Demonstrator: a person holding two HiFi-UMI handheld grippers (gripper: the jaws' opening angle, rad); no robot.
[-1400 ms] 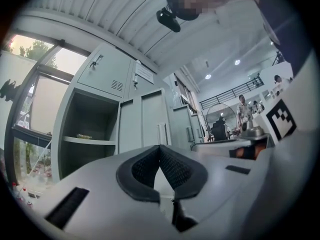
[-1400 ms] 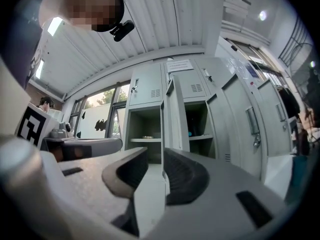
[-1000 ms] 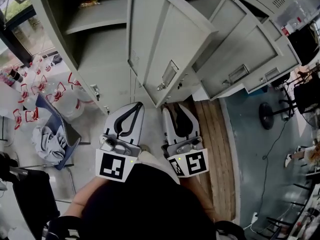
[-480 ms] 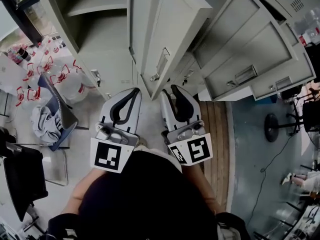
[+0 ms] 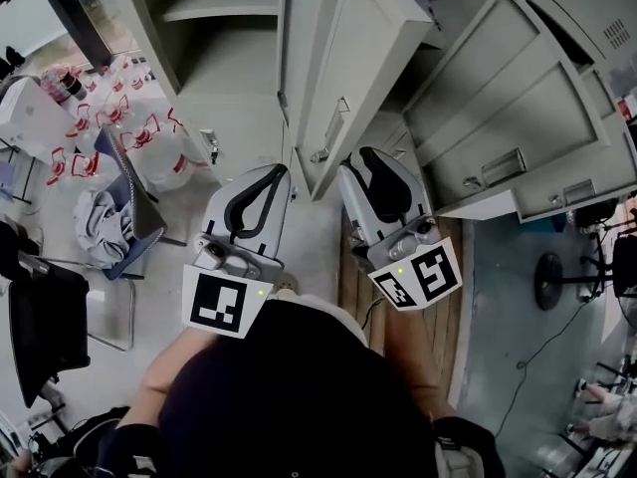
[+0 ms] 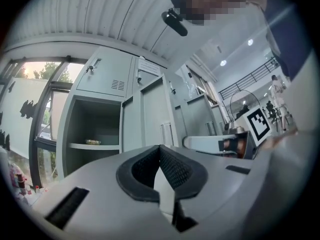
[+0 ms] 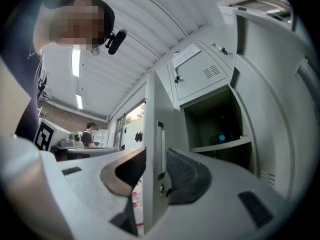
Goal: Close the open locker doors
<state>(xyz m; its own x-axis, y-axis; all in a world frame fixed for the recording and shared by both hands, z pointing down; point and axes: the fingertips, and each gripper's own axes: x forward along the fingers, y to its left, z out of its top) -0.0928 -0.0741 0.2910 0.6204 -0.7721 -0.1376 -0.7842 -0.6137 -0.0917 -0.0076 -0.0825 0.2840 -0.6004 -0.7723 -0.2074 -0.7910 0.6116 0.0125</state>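
**Lining up on the near door, none shut yet**

At the approach step, by the look of things, with no locker door pushed home.

In the head view:
- Facing the near door (image 5: pixel 373 63) at 12 o'clock, swung out edge-on toward the grippers.
- Facing the far door (image 5: pixel 508 118) at 2 o'clock, hanging wide.
- Looking into an open compartment (image 5: pixel 209 73) with a shelf (image 5: pixel 214 13) at 11 o'clock, probably the one that the near door covers.

Holding the left gripper (image 5: pixel 276 171) just to the 9 o'clock side of the near door's bottom corner. Clamped shut on nothing, as seen in the left gripper view.

Holding the right gripper (image 5: pixel 358 158) just to the 3 o'clock side of that corner. Jaws parted, and just now opened wider. In the right gripper view, looking straight along the door's free edge (image 7: pixel 150 149) and its handle (image 7: pixel 160 134), both framed in the gap. Cannot tell whether that edge reaches inside the gap or lies just beyond it. Shows no pressing of either pad on metal.

Next, most likely:
- Laying the right gripper against the door face near the handle, or pinching the free edge.
- Swinging it round, probably toward 11 o'clock, until flush with the frame.

Calls for a curved sweep about the hinge rather than a straight shove. Calls too for keeping the left gripper out of the narrowing gap. Then the same for the far door at 2 o'clock.
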